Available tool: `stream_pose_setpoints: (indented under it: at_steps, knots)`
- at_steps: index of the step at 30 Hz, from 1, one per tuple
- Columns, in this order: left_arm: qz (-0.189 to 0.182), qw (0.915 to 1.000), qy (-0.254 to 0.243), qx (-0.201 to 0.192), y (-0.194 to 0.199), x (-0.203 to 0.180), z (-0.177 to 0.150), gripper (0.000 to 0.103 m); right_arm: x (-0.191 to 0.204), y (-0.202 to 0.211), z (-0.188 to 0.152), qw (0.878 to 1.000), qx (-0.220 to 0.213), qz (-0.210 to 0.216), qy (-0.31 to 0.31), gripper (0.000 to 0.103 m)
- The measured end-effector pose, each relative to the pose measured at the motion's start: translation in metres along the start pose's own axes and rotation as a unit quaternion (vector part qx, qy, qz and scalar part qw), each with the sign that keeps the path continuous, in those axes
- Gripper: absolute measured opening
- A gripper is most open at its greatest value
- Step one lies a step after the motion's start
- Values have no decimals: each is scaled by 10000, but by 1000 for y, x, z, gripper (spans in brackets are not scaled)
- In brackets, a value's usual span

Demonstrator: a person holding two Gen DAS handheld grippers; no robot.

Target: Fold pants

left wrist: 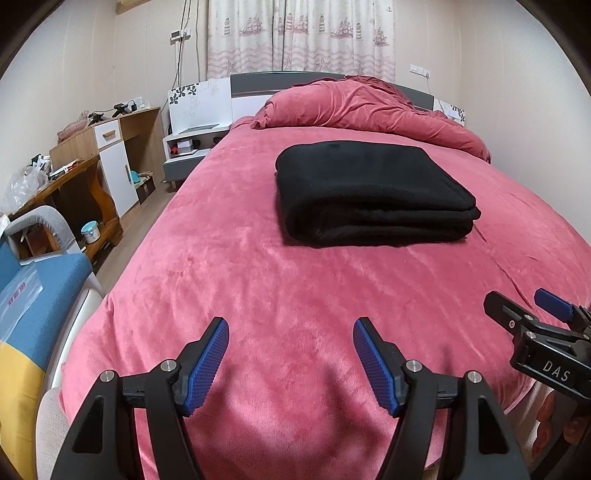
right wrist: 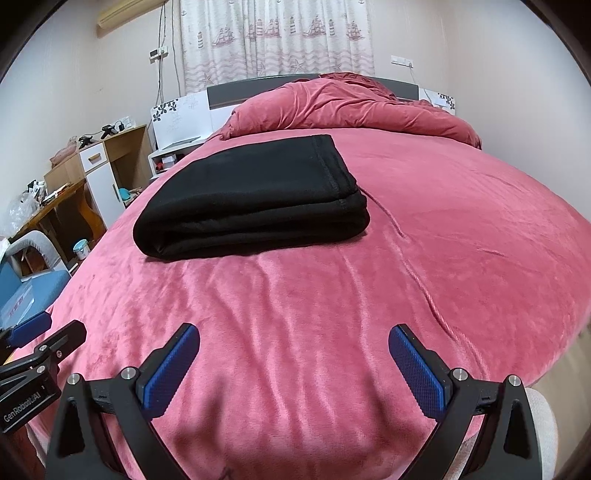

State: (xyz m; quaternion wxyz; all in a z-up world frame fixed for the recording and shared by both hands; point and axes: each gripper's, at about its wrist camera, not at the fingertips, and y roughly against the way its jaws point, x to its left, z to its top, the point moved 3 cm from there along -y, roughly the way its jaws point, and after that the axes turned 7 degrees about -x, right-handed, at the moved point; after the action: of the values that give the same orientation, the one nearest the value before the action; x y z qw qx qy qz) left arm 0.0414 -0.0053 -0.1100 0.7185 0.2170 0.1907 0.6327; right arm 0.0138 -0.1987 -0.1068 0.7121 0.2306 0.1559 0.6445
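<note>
Risk is slight now: your left hand-held gripper [left wrist: 290, 326] and right hand-held gripper [right wrist: 294, 334] hang wide apart and empty near the bed's foot, well away from the folded black fleece pants [left wrist: 369, 192] mid-bed on the pink plush bedspread [left wrist: 258, 288]; reaching back in could snag and spoil the stacked layers.

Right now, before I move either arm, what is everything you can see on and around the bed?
pants: one, black, folded in a stack mid-bed
bed cover: one, pink-red, over the mattress
duvet: one, pink-red, bunched at the headboard
curtain: one, white with ships and lighthouses, behind the bed
desk: one, wood and white, left of the bed
sofa: one, blue and yellow, near left
left gripper: jaws open, empty
right gripper: jaws open, empty
</note>
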Motion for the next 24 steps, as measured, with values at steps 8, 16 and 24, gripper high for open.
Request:
stream_pose_setpoints:
  at_steps: [8, 16, 24]
  knots:
    - [16, 10000, 25, 61, -2, 1, -2, 71, 0, -1, -1, 10000, 20, 2, -13, 103]
    - [21, 10000, 20, 82, -3, 1, -3, 71, -1, -1, -1, 10000, 22, 12, -13, 103]
    - [20, 10000, 5, 98, -3, 1, -3, 71, 0, -2, -1, 10000, 33, 15, -9, 103]
